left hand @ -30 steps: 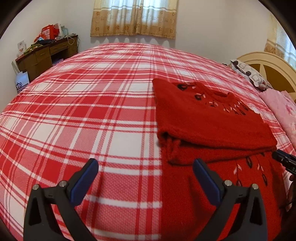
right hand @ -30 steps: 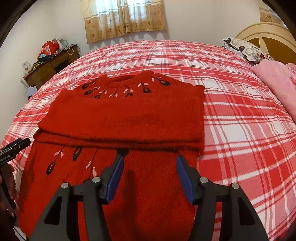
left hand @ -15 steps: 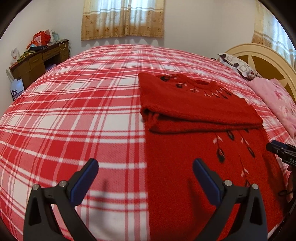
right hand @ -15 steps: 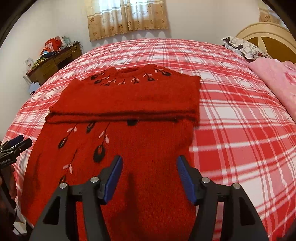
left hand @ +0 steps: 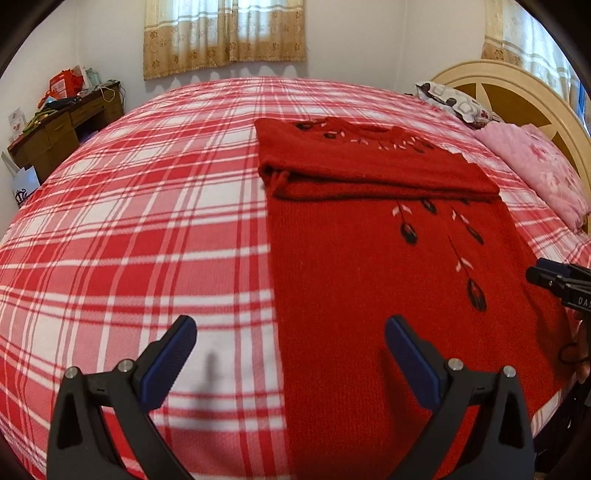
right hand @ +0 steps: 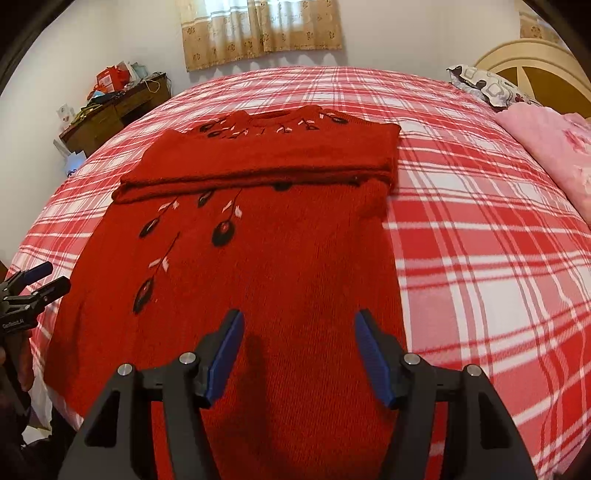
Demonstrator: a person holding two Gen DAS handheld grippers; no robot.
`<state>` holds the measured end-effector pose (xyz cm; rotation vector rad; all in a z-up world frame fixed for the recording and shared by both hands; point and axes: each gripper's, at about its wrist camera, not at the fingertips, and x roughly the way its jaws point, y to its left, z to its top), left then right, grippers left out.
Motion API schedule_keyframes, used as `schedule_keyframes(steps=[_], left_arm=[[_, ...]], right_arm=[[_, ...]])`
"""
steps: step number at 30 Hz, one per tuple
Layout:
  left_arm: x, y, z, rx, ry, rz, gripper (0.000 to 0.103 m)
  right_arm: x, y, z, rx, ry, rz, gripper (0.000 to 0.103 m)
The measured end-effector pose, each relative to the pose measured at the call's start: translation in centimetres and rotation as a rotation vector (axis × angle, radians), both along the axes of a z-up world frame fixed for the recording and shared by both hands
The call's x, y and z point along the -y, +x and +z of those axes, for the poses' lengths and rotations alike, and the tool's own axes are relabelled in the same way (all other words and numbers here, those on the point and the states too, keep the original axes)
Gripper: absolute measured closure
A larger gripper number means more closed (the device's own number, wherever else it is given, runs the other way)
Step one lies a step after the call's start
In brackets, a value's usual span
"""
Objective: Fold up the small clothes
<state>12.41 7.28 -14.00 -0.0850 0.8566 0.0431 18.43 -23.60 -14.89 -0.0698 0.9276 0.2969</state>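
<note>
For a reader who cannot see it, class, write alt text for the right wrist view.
A red sweater lies on a red plaid bed, sleeves folded across its chest, hem nearest the camera. The open right gripper hangs over the hem, holding nothing; the left gripper shows at the left edge.

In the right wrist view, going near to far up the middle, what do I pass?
Right tongs → red sweater → plaid bedspread → curtain.

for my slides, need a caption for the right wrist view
Open right tool above a red sweater with sleeves folded, on a plaid bedspread.
</note>
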Motion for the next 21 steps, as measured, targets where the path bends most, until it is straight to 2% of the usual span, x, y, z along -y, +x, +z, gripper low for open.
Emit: schedule_keyframes(steps=[9,14,17,21], left_arm=[[0.2,-2.6,-0.6,-0.031,-0.050,-0.028,0.000],[0.4,-4.1,-0.7,-0.049,-0.063,-0.051,0.000],[0.4,-5.0,-0.6,-0.057,-0.075,-0.061,0.007],[0.3,-6.2,-0.8,-0.085,-0.129,-0.073,0.015]], right_arm=[[-0.7,-3.9,-0.6,0.014,-0.053,0.043,0.040],[-1.4,-5.7,-0.5,0.052,-0.102,0.070,0.040],[-1.6,-6.4,-0.7,0.049,-0.096,0.084,0.040],[-2.3,-6.9,-0.8,0.077,-0.133,0.093,0.040]])
